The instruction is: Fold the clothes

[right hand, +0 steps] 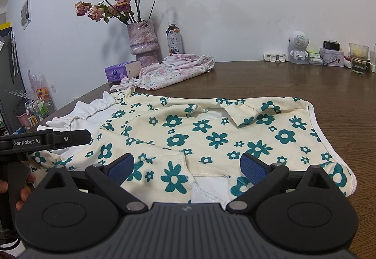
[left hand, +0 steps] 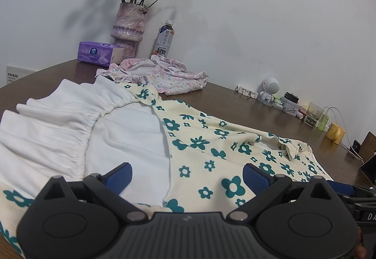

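Folding looks barely begun: green-flowered garment [right hand: 211, 137] lies partly doubled, white lining showing, pink floral garment [right hand: 174, 71] crumpled beyond it, left gripper [left hand: 186, 175] and right gripper [right hand: 186, 166] both spread empty.

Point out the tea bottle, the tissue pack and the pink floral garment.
tea bottle [right hand: 174, 39], right wrist view, on its label.
tissue pack [left hand: 98, 55], left wrist view, on its purple front.
pink floral garment [right hand: 174, 70], right wrist view, on its crumpled middle.
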`<state>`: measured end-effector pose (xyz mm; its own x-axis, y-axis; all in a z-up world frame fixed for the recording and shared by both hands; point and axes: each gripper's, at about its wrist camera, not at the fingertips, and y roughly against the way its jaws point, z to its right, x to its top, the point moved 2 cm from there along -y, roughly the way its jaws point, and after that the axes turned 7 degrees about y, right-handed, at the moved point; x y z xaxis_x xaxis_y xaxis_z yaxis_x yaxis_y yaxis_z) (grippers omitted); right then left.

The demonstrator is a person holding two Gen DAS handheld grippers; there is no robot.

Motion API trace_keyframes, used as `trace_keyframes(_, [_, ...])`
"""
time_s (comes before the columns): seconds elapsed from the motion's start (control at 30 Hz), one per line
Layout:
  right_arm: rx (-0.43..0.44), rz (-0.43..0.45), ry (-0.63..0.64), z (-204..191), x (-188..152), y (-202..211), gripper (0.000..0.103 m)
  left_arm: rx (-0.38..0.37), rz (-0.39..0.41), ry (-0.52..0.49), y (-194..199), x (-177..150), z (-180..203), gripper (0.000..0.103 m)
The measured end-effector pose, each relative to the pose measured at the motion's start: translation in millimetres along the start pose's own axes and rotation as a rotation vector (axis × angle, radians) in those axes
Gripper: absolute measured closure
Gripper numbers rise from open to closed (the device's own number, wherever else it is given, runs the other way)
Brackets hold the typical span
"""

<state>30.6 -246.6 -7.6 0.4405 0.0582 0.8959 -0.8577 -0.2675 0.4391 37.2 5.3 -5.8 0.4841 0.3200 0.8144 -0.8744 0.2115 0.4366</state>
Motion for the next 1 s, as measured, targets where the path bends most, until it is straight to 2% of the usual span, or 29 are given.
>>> trace_keyframes(1.0, [0.003,-0.021,-0.015,2.2,0.1,-3.7,0.005,-0.023,0.012,0.024,1.3,-0.4,-1.6,0.002])
